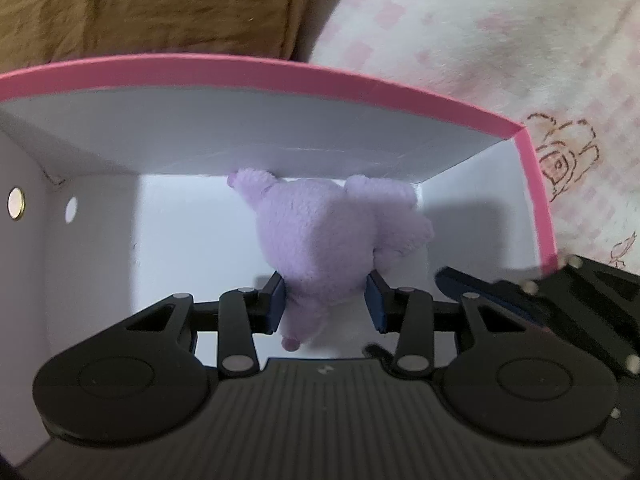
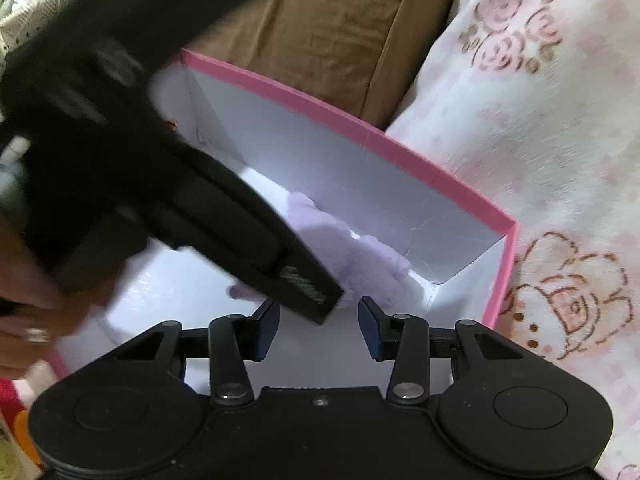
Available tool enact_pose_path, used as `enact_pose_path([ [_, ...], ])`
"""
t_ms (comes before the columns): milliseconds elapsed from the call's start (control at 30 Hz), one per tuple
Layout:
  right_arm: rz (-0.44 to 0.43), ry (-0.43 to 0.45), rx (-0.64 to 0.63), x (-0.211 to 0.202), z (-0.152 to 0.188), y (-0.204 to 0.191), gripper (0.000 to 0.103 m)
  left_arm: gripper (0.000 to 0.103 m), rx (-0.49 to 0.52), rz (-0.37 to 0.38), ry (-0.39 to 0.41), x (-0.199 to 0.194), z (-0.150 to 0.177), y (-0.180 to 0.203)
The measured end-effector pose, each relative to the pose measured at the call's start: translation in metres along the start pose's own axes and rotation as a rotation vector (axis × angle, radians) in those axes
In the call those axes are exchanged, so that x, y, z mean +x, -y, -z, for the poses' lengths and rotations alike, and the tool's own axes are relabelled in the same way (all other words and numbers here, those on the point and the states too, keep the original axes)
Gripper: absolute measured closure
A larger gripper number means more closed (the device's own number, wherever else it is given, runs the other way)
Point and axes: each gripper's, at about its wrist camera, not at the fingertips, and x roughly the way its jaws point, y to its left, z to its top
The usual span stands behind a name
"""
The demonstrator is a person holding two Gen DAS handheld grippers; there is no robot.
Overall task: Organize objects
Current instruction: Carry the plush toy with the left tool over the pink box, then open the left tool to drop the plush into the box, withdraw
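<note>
Left wrist view: our left claw [image 1: 326,300] clenched on purple plush toy [image 1: 332,232], toy low inside pink-rimmed box [image 1: 280,76], centre frame, against far wall. We judge placement nearly done; release left.

Right wrist view: our right claw [image 2: 318,328] grasps nothing, pads apart over box floor, lower centre. Plush mid-frame, partly hidden.

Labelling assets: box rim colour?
Pink rim, white inside; clearest in the left wrist view.

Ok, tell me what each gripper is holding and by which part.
The left gripper pinches the purple plush toy across its lower body, inside the pink-rimmed box. The right gripper holds nothing.
</note>
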Motion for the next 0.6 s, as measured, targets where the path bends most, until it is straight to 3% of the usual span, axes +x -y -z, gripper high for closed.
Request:
enact_pose_path([
  [200, -0.033, 0.045, 0.09, -0.024, 0.006, 0.013, 0.056, 0.061, 0.002, -0.024, -0.013, 0.002, 0.0, 0.006],
  [300, -0.031, 0.051, 0.137, -0.027, 0.012, 0.019, 0.054, 0.048, 0.026, -0.067, -0.017, -0.005, 0.004, 0.008],
  [367, -0.036, 0.057, 0.164, -0.029, 0.017, 0.022, 0.052, 0.038, 0.023, -0.062, -0.005, -0.016, 0.008, 0.007],
  [600, -0.066, 0.09, 0.201, -0.048, 0.03, 0.02, 0.049, 0.034, 0.032, -0.059, 0.003, -0.071, 0.026, 0.001],
])
